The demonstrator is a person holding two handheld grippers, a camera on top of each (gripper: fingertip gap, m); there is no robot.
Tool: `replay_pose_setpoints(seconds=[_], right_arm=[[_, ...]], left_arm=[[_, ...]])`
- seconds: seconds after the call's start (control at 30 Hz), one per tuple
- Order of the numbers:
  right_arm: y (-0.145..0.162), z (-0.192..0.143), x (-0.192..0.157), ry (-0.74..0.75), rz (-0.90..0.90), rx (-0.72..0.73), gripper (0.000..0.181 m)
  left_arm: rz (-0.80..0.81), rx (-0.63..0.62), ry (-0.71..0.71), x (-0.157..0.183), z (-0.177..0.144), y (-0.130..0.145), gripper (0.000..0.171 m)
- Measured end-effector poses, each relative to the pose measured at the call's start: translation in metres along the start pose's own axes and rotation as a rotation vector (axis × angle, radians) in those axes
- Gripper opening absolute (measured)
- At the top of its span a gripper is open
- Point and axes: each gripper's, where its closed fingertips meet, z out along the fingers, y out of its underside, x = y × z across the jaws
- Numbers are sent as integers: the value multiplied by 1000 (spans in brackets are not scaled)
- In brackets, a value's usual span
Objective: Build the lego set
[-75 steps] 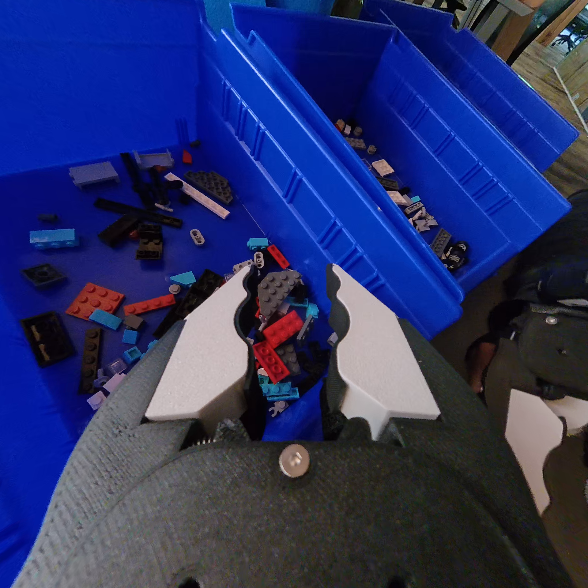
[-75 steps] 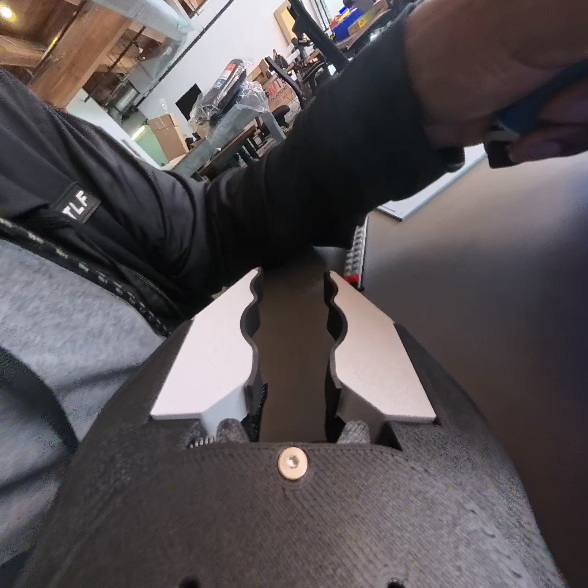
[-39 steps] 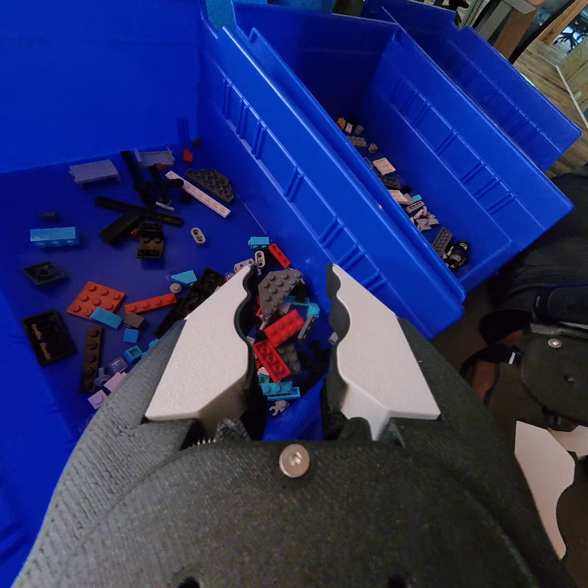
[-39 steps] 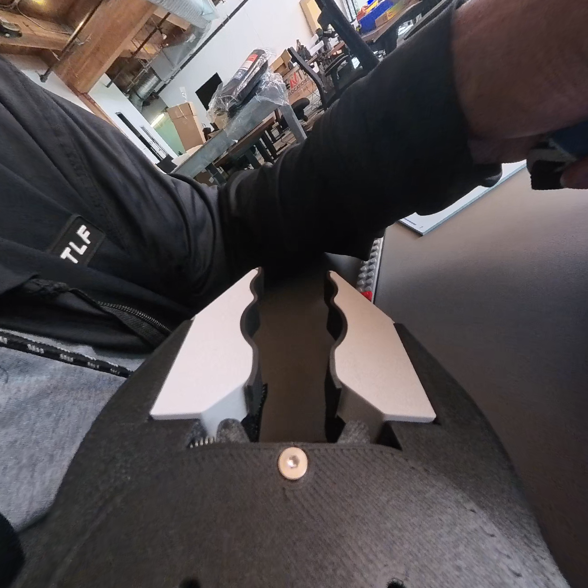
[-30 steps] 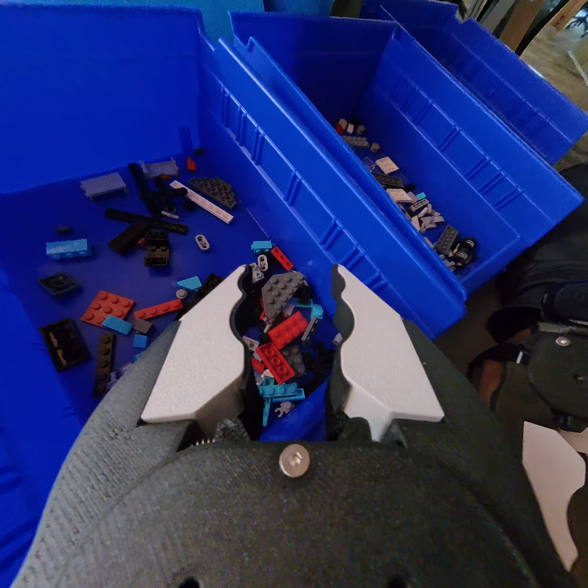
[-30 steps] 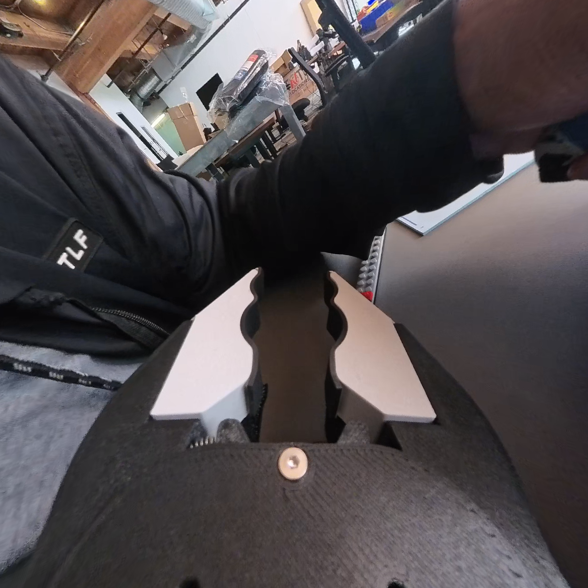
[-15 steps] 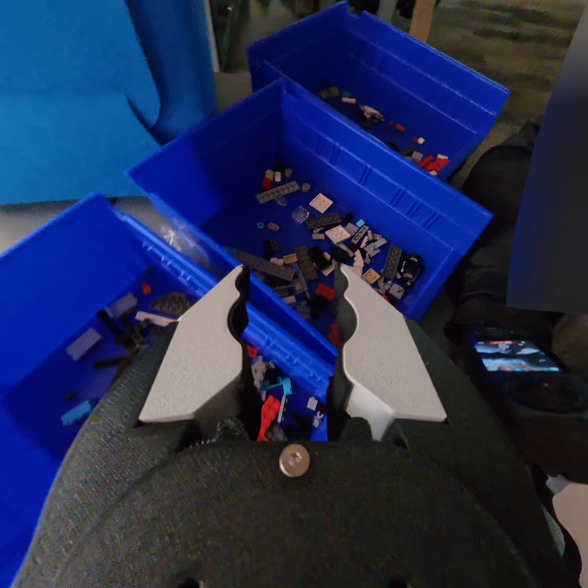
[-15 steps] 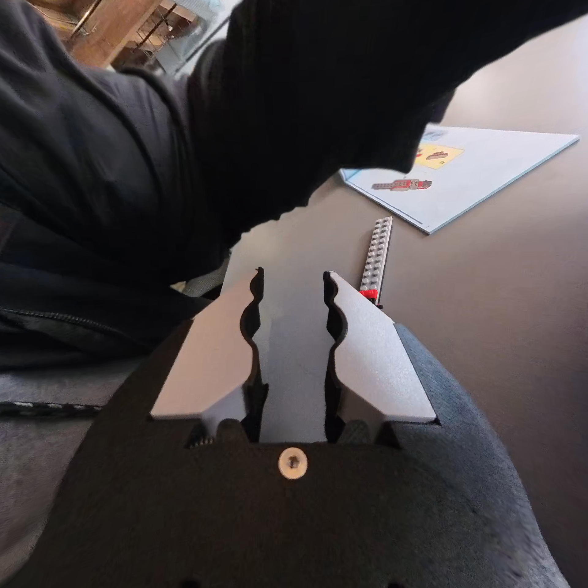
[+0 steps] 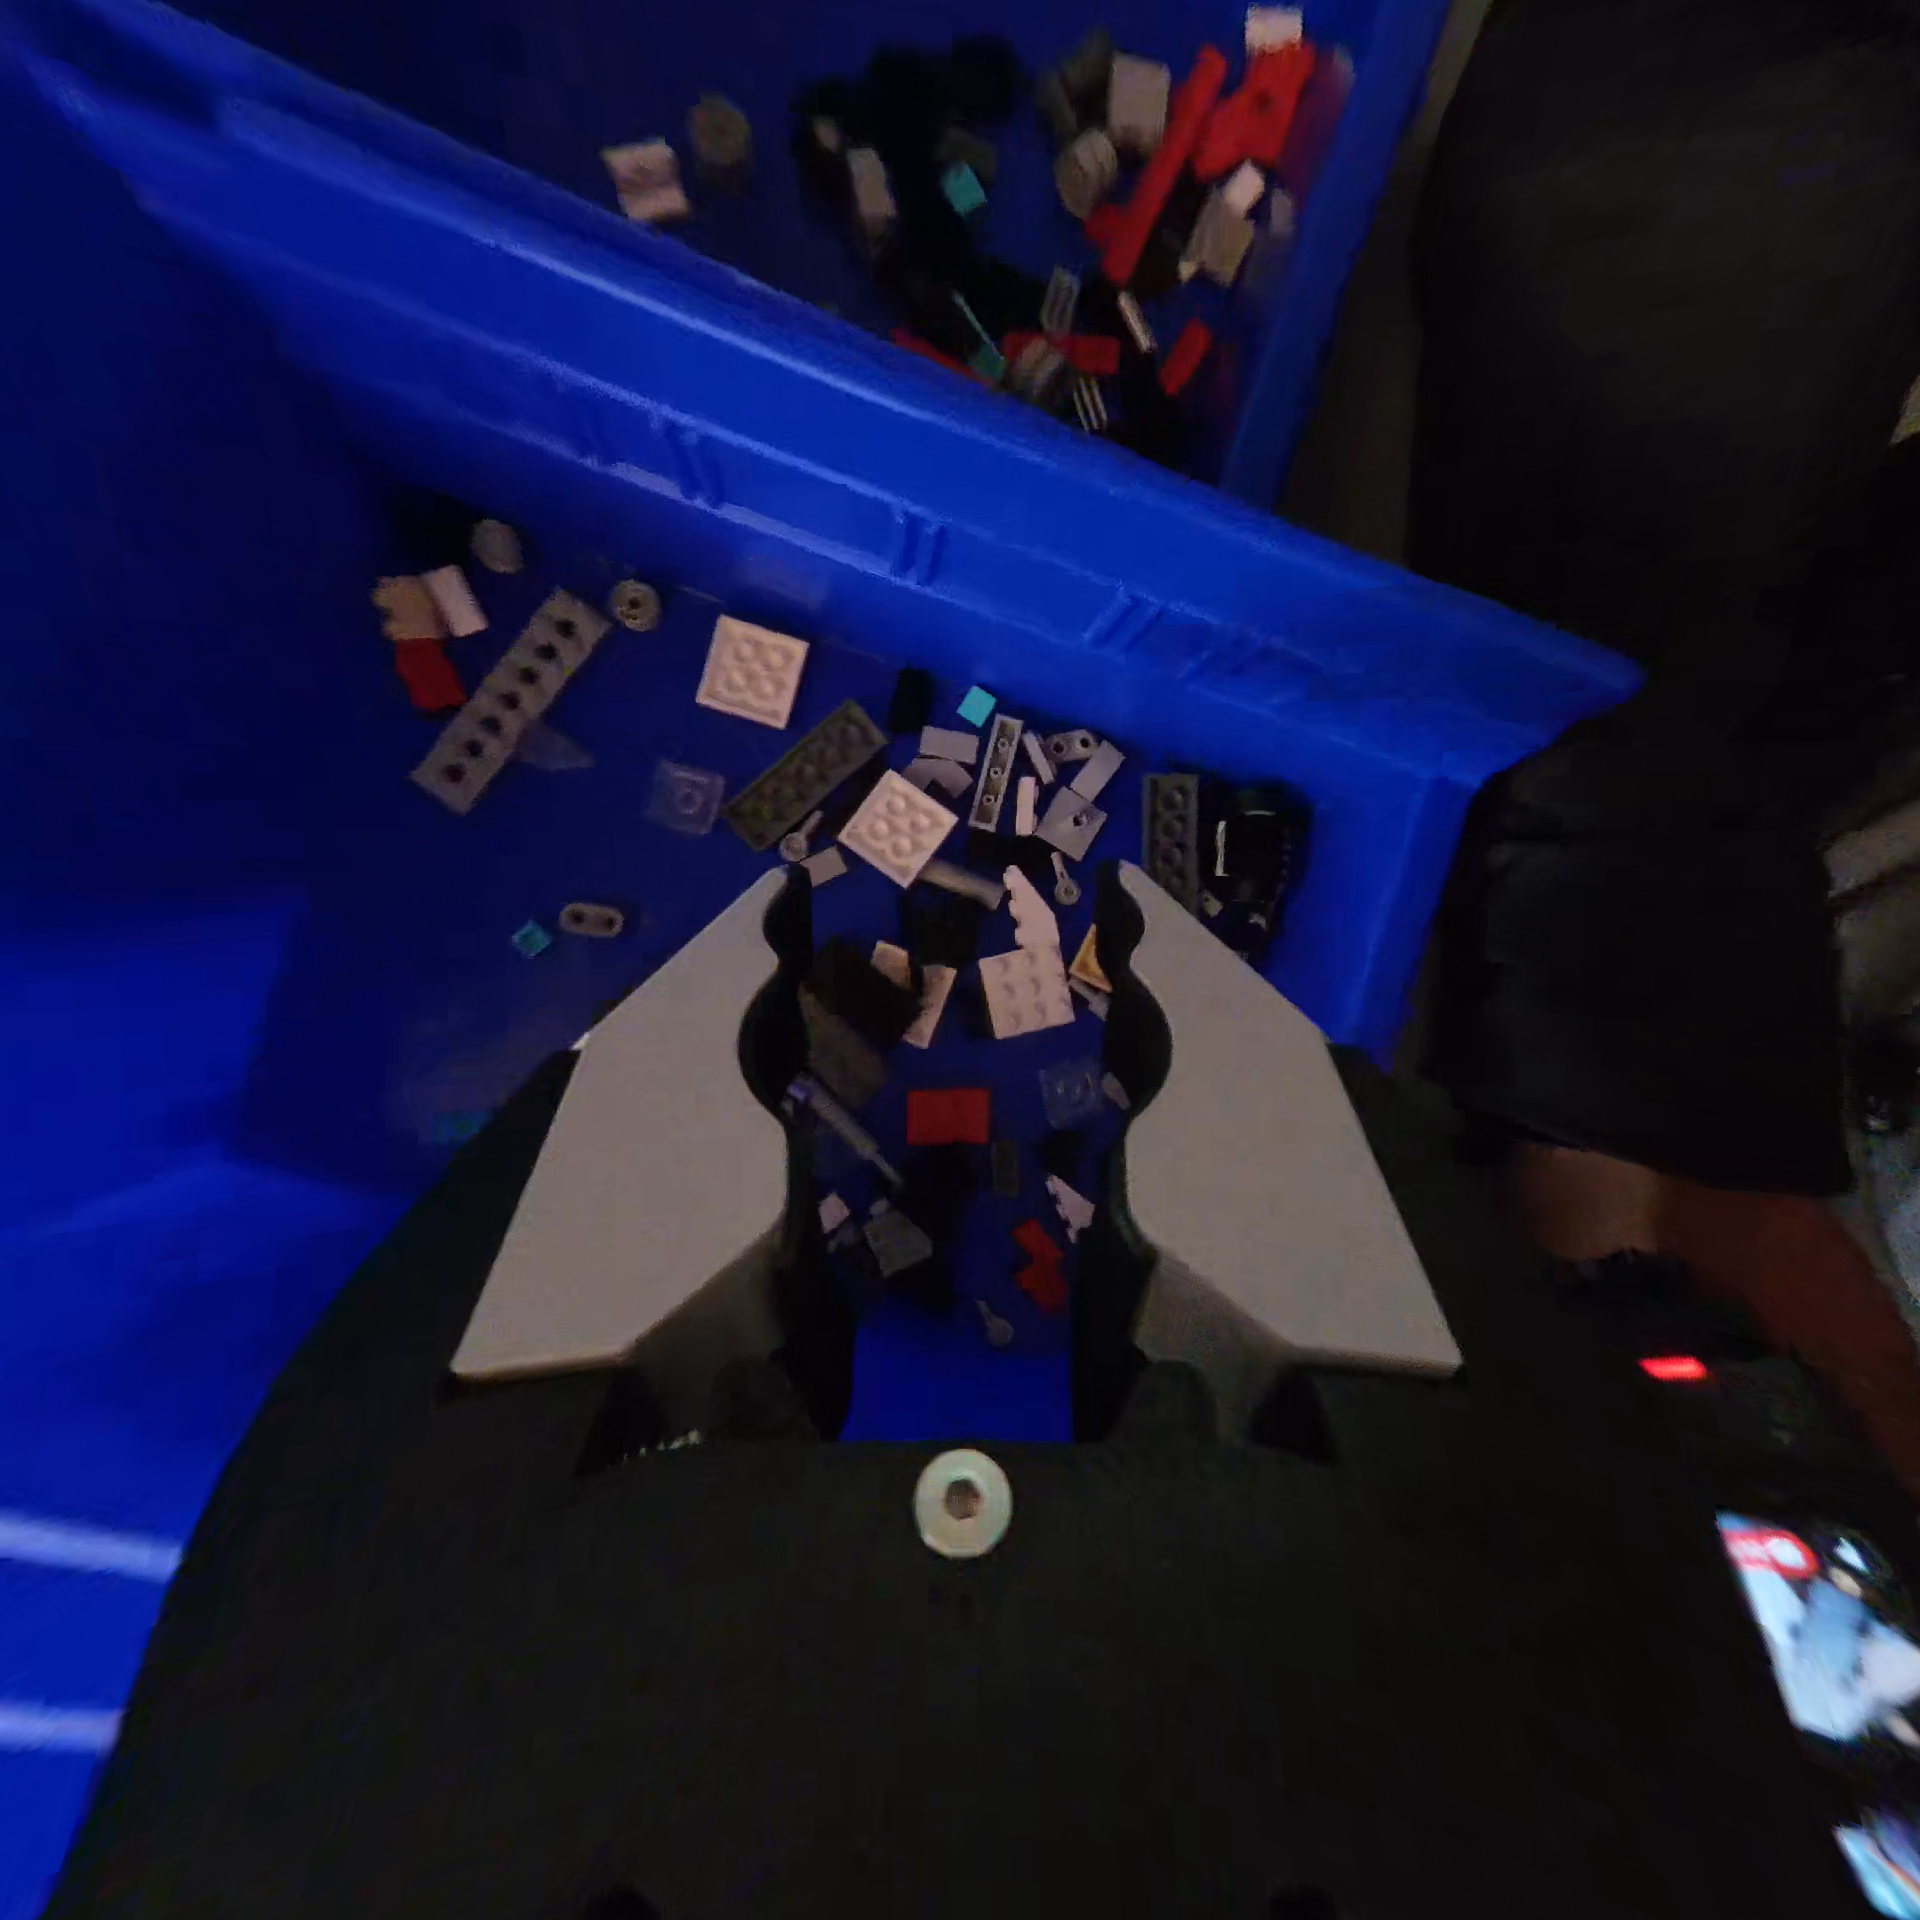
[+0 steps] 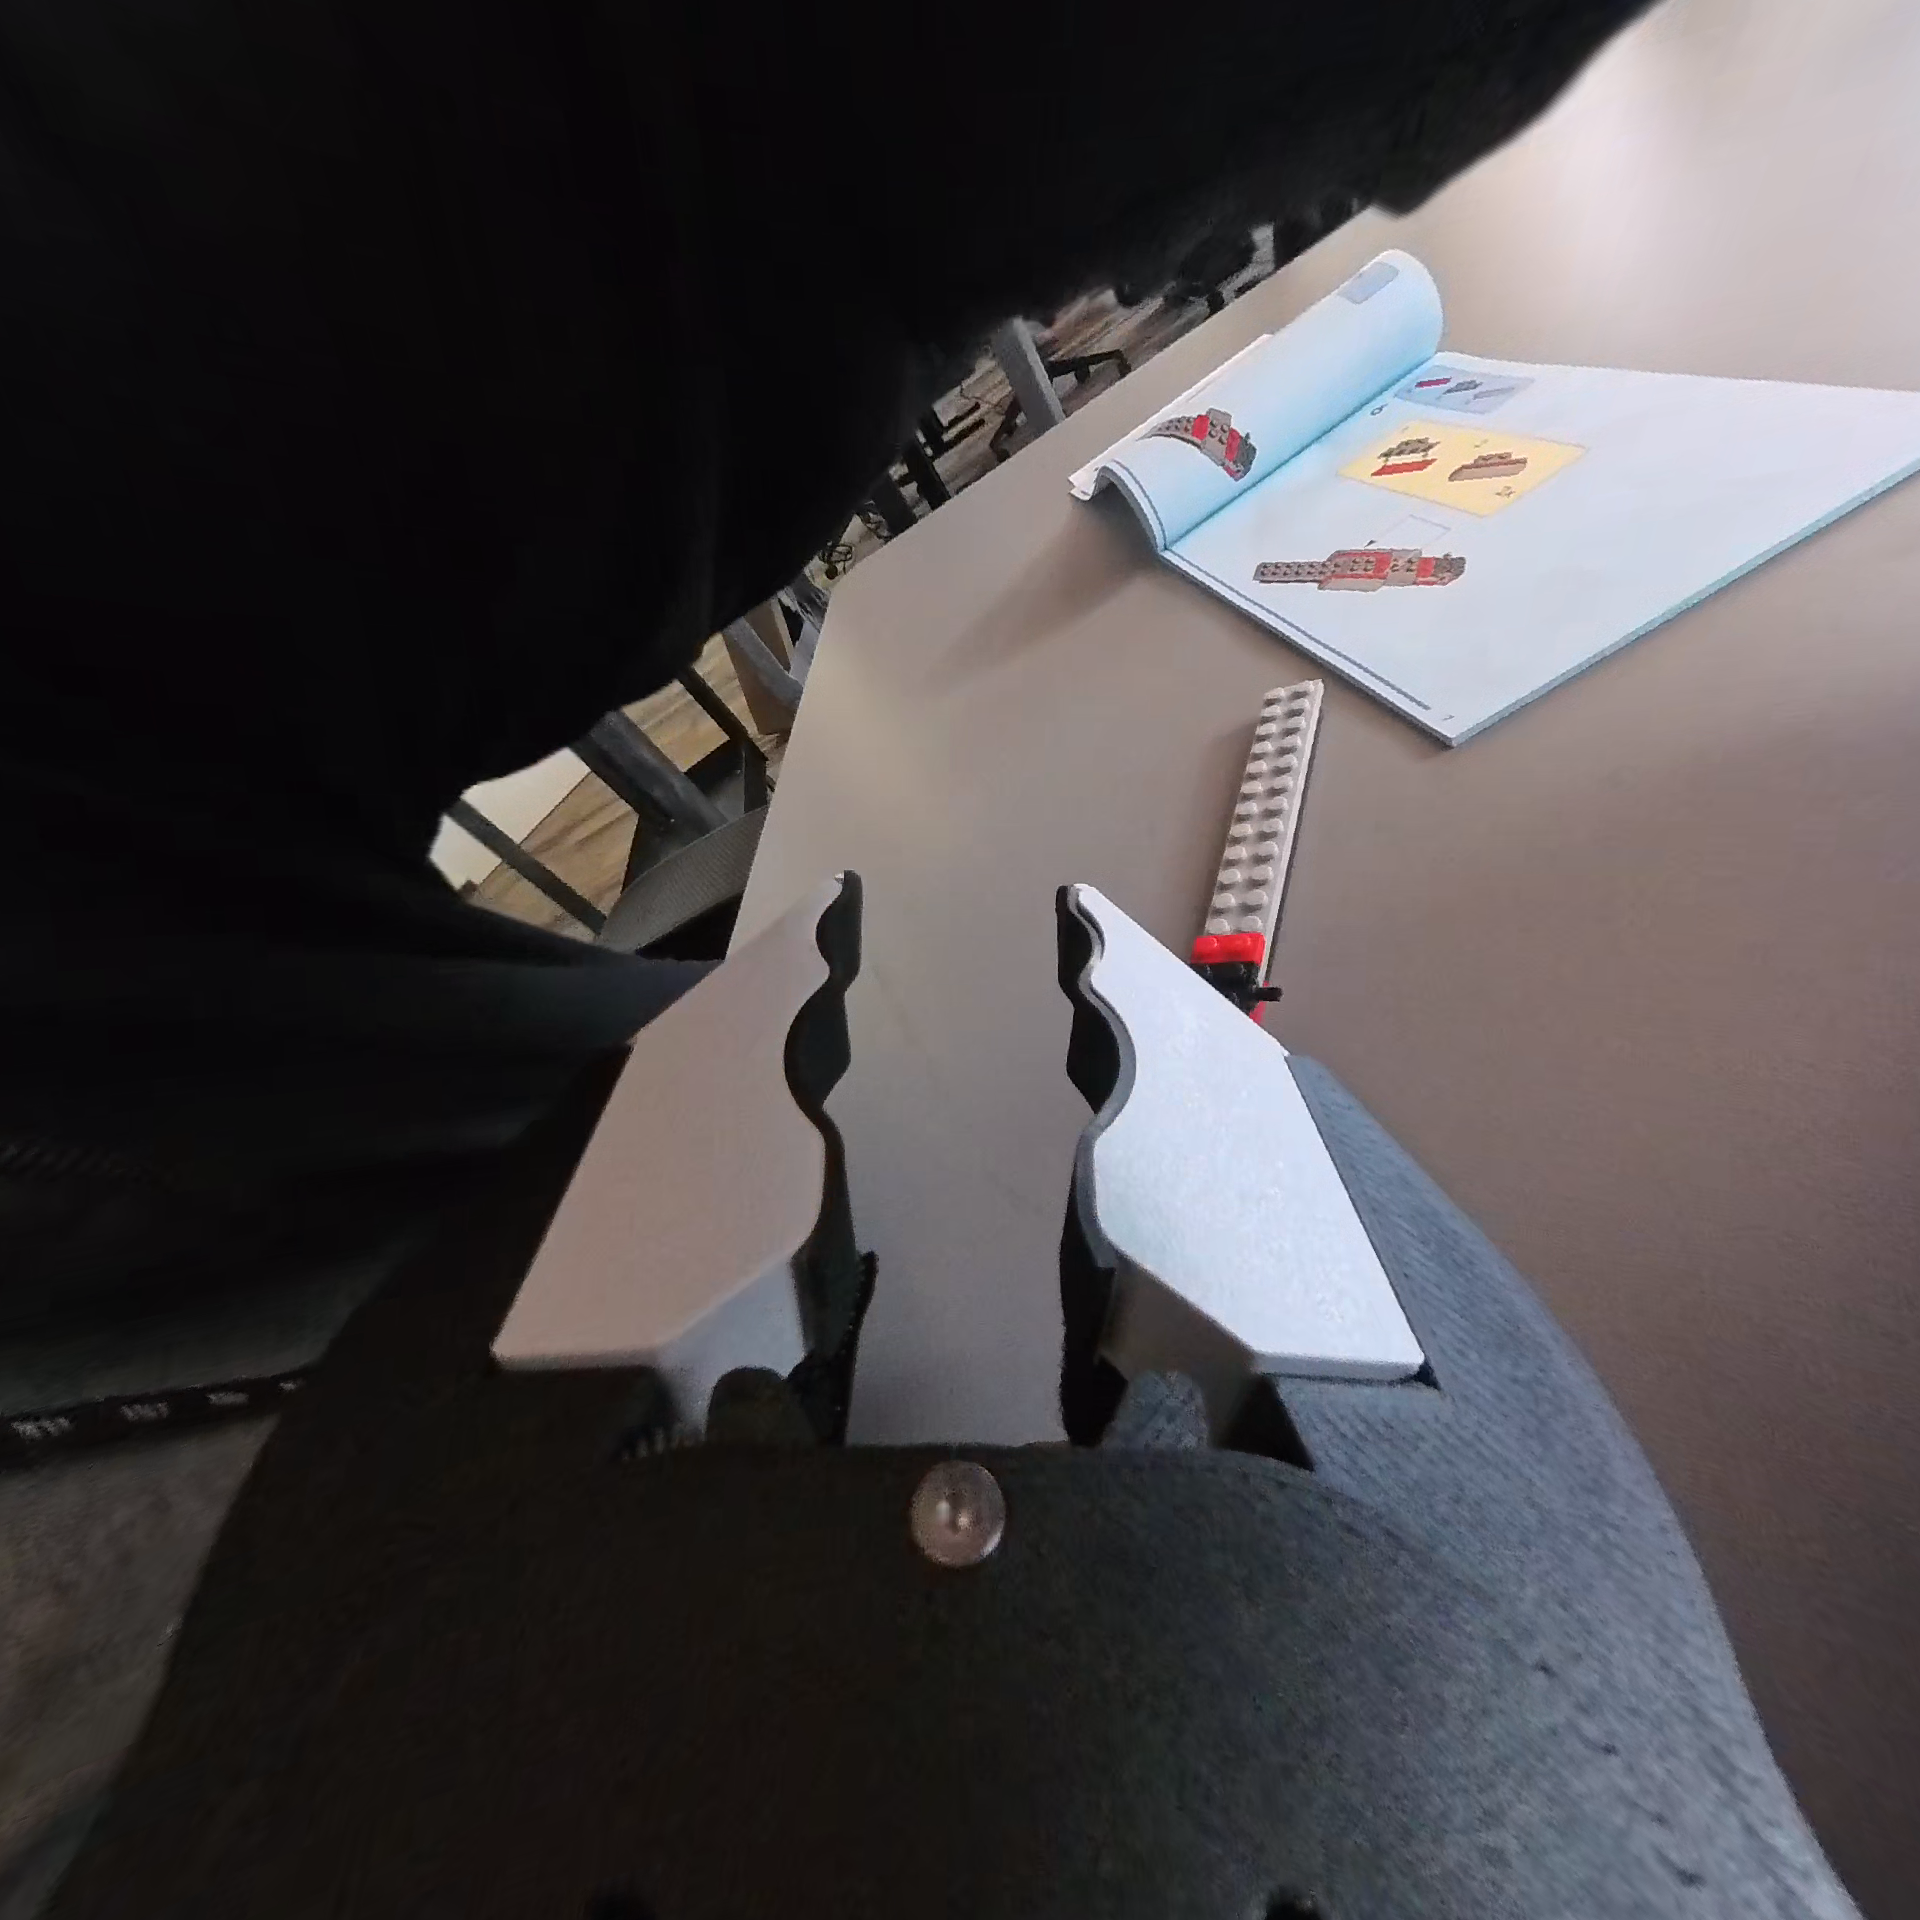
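Note:
My left gripper is open and empty, held over a blue bin of loose lego pieces. White square plates, a grey holed beam, a red piece and dark pieces lie below it. My right gripper is open and empty, low over a grey-brown table. A long grey studded plate with a red brick at its near end lies on the table just right of the right finger. An open instruction booklet lies beyond it.
A second blue bin with red, grey and black pieces stands behind the first. A person's dark sleeve fills the upper left of the right wrist view. A lit phone screen shows at the lower right of the left wrist view.
My left gripper has swung from the first bin across to the middle bin and dropped closer to its pieces. The sleeve has lifted from the right view, which now shows the table, plate and booklet.

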Motion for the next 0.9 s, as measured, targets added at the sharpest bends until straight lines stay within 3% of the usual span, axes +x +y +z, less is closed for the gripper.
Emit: replay_pose_setpoints(seconds=[0.17, 0.33, 0.5, 0.7, 0.9], right_arm=[[0, 0, -1, -8, 0, 1, 40], [0, 0, -1, -10, -1, -1, 40], [0, 0, -2, -13, 1, -2, 40], [1, 0, -2, -14, 2, -3, 40], [1, 0, -2, -14, 2, -3, 40]], left_arm=[[49, -158, 48, -3, 47, 15, 55], [95, -227, -4, -19, 68, 23, 47], [97, -220, -14, -24, 67, 20, 26], [43, -193, -49, -34, 61, 16, 26], [-94, -149, -157, -67, 46, 7, 26]])
